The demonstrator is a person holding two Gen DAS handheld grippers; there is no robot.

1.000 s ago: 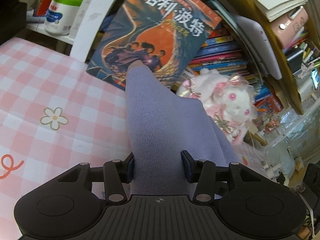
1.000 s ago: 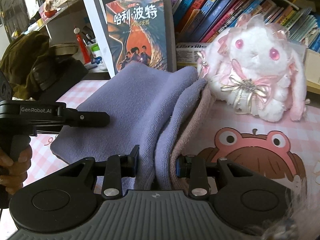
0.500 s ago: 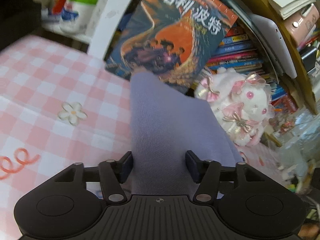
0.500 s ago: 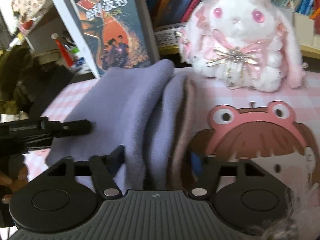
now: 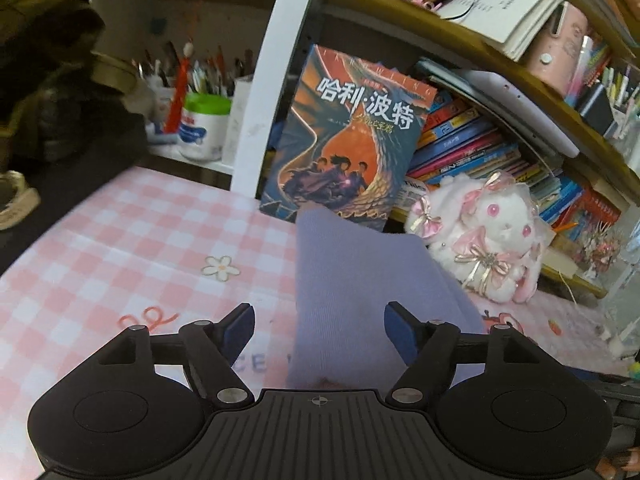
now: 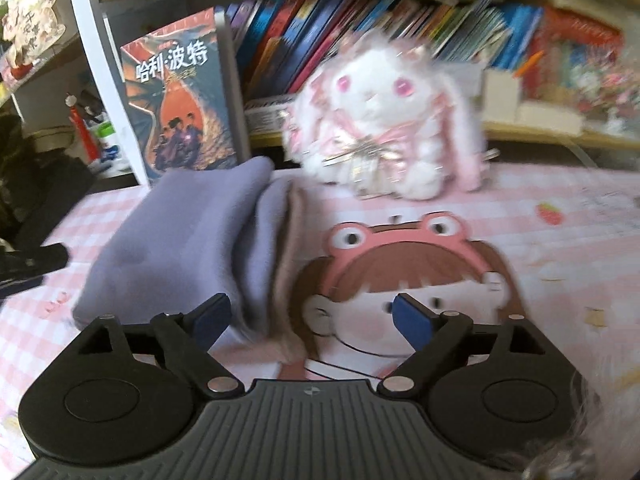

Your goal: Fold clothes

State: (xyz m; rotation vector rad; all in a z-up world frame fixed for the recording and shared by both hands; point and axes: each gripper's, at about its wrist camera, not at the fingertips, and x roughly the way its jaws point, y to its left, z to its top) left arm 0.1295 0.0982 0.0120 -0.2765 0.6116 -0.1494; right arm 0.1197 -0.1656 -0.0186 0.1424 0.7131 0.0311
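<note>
Left wrist view only: pen pots and a green-lidded tub (image 5: 205, 126) on a side shelf left of the book (image 5: 347, 136); a daisy print (image 5: 220, 267) on the cloth left of the garment; papers stacked on the upper shelf.
Right wrist view only: a frog-hat girl print (image 6: 404, 276) on the cloth, right of the garment; the garment's layered edge; the tip of the other tool at the far left edge.
Both views: the book stood upright against the white shelf post, with the plush rabbit (image 5: 486, 236) (image 6: 384, 128) to its right, in front of a row of books.
Garment: lavender knit garment (image 5: 360, 292) (image 6: 180, 248), folded into a thick oblong, lying on the pink checked bench (image 5: 120, 240) with its far end just in front of the book. Right wrist view showed stacked folds along the right side and a pinkish lining at the lowest edge. That view was motion-blurred.
Left gripper (image 5: 319, 328): jaws spread wide, pads apart from the cloth; the garment ran between them.
Right gripper (image 6: 311, 320): jaws spread wide; the left pad sat near the garment's near corner, contact not clear; the right pad was over the print.
</note>
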